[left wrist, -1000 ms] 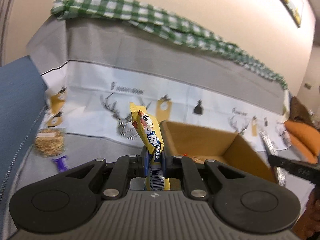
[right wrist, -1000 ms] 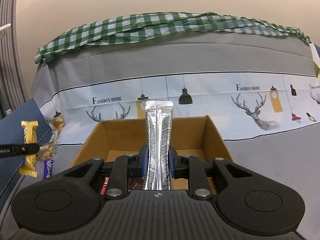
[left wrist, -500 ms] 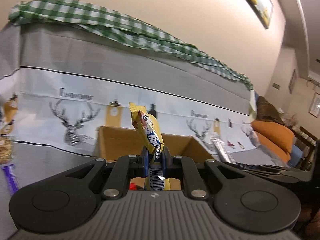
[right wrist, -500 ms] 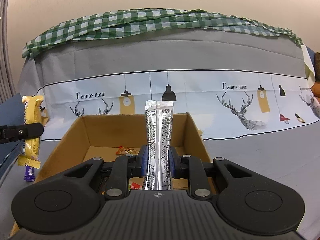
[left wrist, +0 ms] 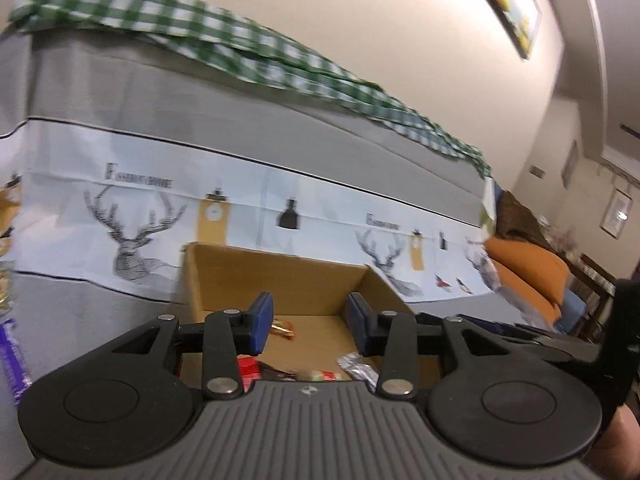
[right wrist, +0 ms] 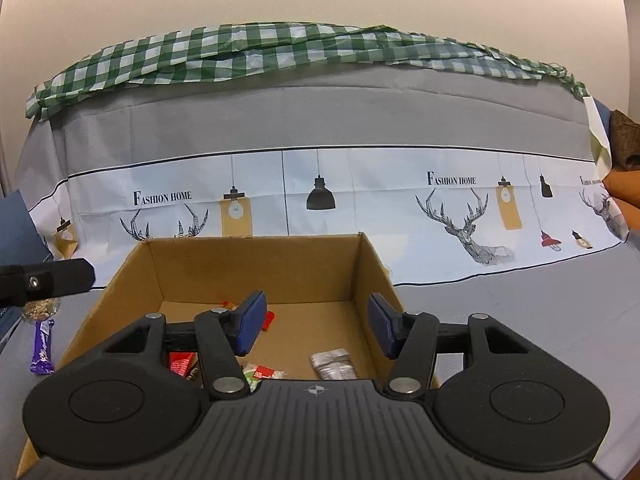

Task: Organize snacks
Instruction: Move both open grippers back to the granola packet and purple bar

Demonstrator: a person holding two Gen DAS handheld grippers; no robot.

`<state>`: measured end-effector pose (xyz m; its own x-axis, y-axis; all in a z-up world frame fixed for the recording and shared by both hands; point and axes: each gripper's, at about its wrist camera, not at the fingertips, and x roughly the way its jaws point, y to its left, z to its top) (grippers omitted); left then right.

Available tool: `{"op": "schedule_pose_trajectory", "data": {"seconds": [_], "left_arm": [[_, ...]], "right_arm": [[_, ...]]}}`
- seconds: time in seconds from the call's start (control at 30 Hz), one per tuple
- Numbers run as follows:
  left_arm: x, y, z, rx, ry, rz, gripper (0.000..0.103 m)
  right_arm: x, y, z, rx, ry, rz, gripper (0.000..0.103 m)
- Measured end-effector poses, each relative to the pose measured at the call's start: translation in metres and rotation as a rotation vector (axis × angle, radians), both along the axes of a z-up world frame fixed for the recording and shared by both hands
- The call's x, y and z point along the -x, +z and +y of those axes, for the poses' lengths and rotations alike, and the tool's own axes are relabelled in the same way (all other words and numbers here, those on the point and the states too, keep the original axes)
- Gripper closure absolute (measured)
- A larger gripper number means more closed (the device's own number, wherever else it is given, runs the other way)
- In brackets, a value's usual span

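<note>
Left gripper: the left gripper [left wrist: 307,322] hangs over the near edge of the cardboard box [left wrist: 280,280]; its jaws are opening and nothing is between the blue pads.
Right gripper: the right gripper [right wrist: 316,326] also hangs over the box, its jaws opening, the gap between them bare.
Box: one open cardboard box, on the grey cloth [right wrist: 520,312], its far wall toward the printed deer-and-lamp band [right wrist: 360,200].
Silver pouch: one silver pouch [right wrist: 333,365] lies flat on the box floor, toward the right wall in the right wrist view; its near end is hidden by the gripper body. What shows of it runs from near to far, so its long axis seems to point at the back wall. In the left wrist view the same silver pouch [left wrist: 358,366] shows as a crumpled corner below the right pad.
Small snacks in box: a red packet [right wrist: 182,362] at the left, a red-and-green wrapper [right wrist: 262,372] near the middle, a small red-orange piece [right wrist: 269,319] further back beside the left pad. That is three visible in the right wrist view; others may be hidden under the gripper.
Outside the box: one purple bar [right wrist: 43,346] lies on the cloth left of the box, long axis running near to far. One clear bag of grainy snack [right wrist: 40,309] sits just behind it.
Other gripper seen: a black finger of the left gripper crosses the left edge of the right wrist view, above the grainy bag.
Checked cloth: one green checked cloth [right wrist: 280,52] along the top of the backrest.
</note>
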<state>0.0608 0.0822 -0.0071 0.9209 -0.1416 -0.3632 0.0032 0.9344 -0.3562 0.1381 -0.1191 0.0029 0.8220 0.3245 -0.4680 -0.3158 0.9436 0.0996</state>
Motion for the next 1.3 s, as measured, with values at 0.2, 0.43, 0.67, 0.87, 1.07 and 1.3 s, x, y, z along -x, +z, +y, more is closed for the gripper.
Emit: {"op": "schedule_pose_trajectory", "data": {"seconds": [0.2,0.43,0.67,0.87,1.07,1.3], "left_arm": [[0.006,-0.008,0.031,-0.024,0.076,0.063,0.060],[0.012,-0.009,0.087,-0.068,0.164,0.110,0.086],[0.017,-0.021,0.154,-0.058,0.344,0.198,0.089],[0.029,-0.023,0.200,-0.040,0.484,0.235,0.089],[0.043,-0.027,0.234,0.028,0.595,0.253,0.089],[0.036,-0.033,0.242,0.022,0.608,0.284,0.089]], "right_arm": [[0.011,0.004,0.024,-0.041,0.016,-0.006,0.044],[0.031,0.010,0.067,-0.106,0.078,-0.037,0.047],[0.056,0.011,0.123,-0.182,0.228,-0.050,0.083],[0.083,0.002,0.187,-0.154,0.382,-0.051,0.083],[0.083,-0.020,0.241,-0.117,0.448,0.036,0.083],[0.057,-0.058,0.296,-0.053,0.459,0.161,0.071]]}}
